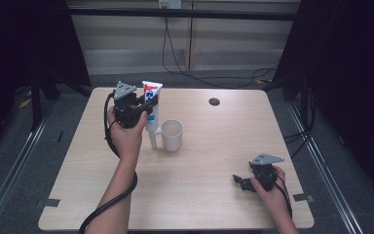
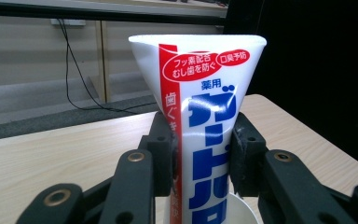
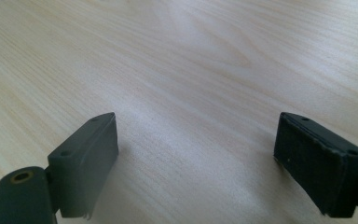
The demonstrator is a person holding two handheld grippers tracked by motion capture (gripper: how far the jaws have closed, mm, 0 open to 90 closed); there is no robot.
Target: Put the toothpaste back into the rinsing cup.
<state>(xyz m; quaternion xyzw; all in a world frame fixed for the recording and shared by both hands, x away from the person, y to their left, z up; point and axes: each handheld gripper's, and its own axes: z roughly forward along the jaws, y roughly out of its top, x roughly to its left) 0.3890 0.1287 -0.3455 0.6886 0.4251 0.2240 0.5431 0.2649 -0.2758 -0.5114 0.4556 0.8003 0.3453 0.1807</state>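
White, red and blue over pale wood.
I see a white plastic toothpaste tube (image 2: 200,116) with red stripe and blue lettering, a cream plastic mug (image 1: 172,135), a light woodgrain table (image 1: 214,161).

Your left tool (image 1: 146,108) is matte black, built of jointed links with brass-coloured pivot bushings at the hinges, and each jaw ends in a blocky black pad with small screw holes along its edge. A grey three-cornered plate sits on top of it, pierced with small holes. A thick black cable trails from its body along your forearm and off the near edge. Your right tool (image 1: 237,179) is the same make: black links, a brass bushing, flat dark rectangular pads with faint scuffs, and its own grey plate. Your forearms are bare, without sleeves
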